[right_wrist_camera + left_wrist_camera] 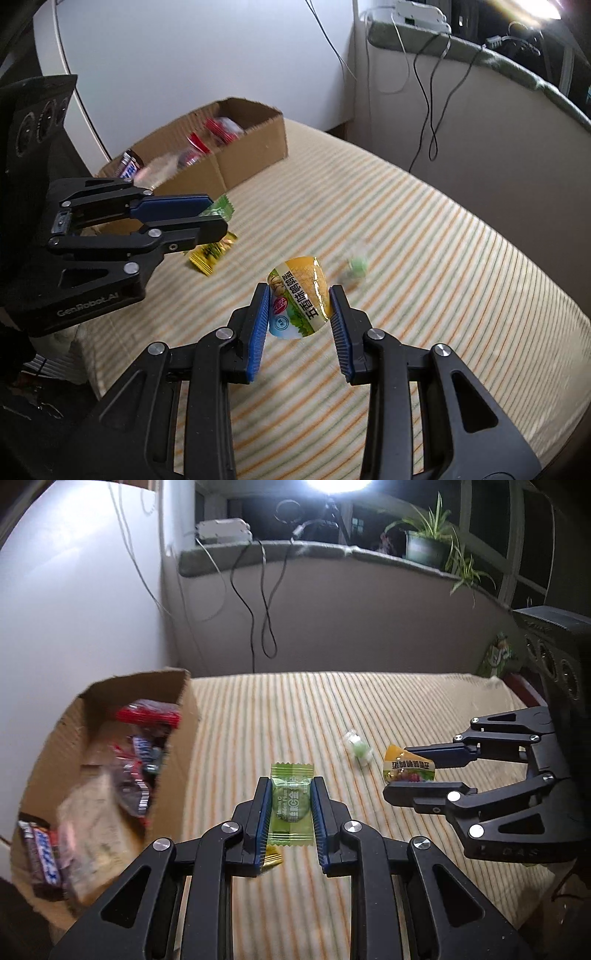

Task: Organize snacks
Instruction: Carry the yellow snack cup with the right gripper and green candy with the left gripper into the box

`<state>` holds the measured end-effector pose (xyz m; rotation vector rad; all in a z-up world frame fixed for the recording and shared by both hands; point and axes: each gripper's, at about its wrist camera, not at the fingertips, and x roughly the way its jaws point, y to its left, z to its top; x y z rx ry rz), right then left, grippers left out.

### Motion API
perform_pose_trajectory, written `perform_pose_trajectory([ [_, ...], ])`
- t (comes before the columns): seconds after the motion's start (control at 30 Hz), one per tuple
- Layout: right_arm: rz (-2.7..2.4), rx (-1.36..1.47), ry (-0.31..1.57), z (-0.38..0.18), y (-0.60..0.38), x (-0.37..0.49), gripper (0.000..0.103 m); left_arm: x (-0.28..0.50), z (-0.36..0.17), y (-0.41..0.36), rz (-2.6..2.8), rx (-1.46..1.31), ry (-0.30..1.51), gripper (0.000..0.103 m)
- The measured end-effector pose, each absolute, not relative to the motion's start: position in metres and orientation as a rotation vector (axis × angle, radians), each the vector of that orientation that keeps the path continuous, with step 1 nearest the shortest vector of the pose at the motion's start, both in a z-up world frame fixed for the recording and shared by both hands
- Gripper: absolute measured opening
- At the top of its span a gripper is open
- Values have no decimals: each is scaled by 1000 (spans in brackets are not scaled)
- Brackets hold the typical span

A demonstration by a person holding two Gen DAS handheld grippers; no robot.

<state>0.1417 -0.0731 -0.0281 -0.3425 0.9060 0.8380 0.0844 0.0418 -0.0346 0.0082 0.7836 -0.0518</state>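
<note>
Green plum-candy wrapper (291, 801) clamped in our left claw (289, 805), yellow snack pouch (299, 299) clamped in our right claw (299, 314), both above the striped desk (424, 258), cardboard box (170, 775) lying nearer our left, at frame left.
</note>
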Motion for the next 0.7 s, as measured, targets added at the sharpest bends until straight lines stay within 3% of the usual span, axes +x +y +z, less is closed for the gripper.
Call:
perform_pose_trajectory([
  [0.7,951,-370,819,5,32,133,34,28,-7,126,128,-63,678,19],
])
